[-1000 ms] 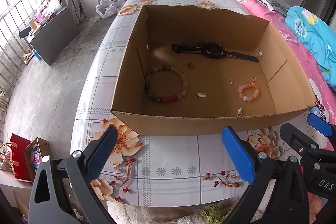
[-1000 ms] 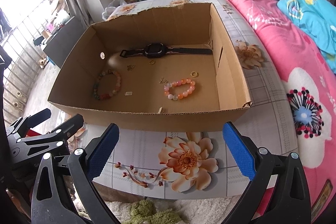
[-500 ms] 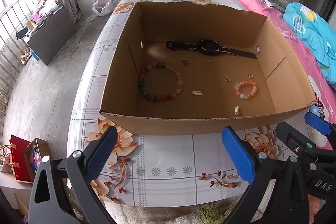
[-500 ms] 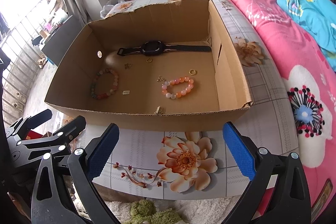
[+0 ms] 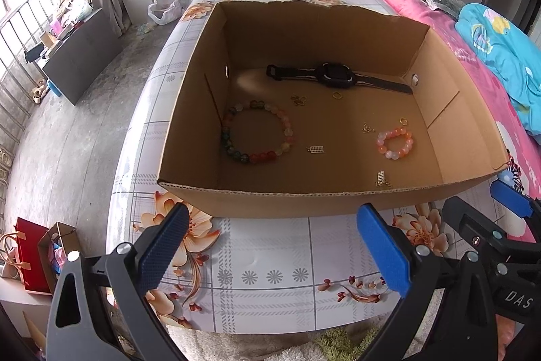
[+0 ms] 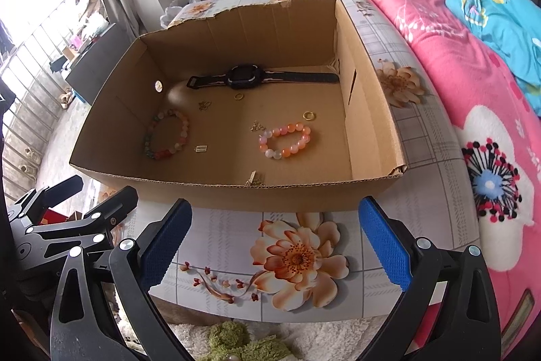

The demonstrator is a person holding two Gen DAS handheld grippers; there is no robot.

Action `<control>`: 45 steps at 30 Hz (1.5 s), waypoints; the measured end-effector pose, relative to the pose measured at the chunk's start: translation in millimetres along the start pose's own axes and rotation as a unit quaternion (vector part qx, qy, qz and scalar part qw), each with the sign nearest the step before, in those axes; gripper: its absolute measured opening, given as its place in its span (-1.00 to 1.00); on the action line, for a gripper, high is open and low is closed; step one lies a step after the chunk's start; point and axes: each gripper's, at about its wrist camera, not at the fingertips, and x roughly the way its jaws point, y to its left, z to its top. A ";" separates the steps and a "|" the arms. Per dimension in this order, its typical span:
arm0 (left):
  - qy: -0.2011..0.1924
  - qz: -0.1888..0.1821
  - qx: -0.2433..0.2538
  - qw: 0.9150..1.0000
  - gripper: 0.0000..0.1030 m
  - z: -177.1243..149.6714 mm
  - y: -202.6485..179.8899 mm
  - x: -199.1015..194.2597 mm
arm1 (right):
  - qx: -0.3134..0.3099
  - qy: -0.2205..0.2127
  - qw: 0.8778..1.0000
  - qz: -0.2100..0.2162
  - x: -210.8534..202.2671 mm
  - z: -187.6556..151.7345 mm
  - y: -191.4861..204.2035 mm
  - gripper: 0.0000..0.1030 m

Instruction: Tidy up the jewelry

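A shallow cardboard box (image 5: pixel 338 198) sits on the flower-print tabletop (image 5: pixel 270 276), and all the jewelry lies on its floor. The left tool (image 5: pixel 270 246) hangs over the tabletop just short of the box's near wall, its 2 blue-padded fingers (image 5: pixel 162 246) spread wide with nothing between them. The right tool (image 6: pixel 275 246) hangs beside it, likewise short of the near wall, spread wide and holding nothing.

Inside the box, a black watch (image 5: pixel 334 76) lies flat along the far wall, well apart from both tools. A large multicoloured bead bracelet (image 5: pixel 257 132) rests toward the left side, ahead of the left tool. A smaller orange-and-white bead bracelet (image 6: pixel 285 141) rests toward the right side, ahead of the right tool. Small gold pieces are scattered between them: a ring (image 5: pixel 337 95) near the watch, another ring (image 6: pixel 309 115) just beside the small bracelet, a little rectangular charm (image 5: pixel 316 149), and a chain piece (image 5: pixel 382 180) close against the near wall, nearest the tools.

A pink blanket (image 6: pixel 473 90) covers the bed at the right.
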 end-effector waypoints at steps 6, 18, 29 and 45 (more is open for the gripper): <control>0.000 -0.001 0.000 1.000 0.89 0.2 0.1 0.1 | -0.002 -0.001 1.000 0.000 -0.2 -0.2 0.2 0.84; 0.002 -0.002 0.001 1.000 0.89 0.6 -0.7 -0.1 | -0.001 -0.002 1.000 -0.001 -1.2 -0.3 -0.3 0.84; 0.001 -0.002 0.003 1.000 0.89 0.3 -2.5 -1.0 | 0.000 -0.002 1.000 -0.001 -1.2 -0.8 -0.9 0.84; 0.002 -0.004 0.003 1.000 0.89 0.5 -3.5 -0.9 | 0.003 -0.001 1.000 -0.004 -1.5 -1.1 -2.7 0.84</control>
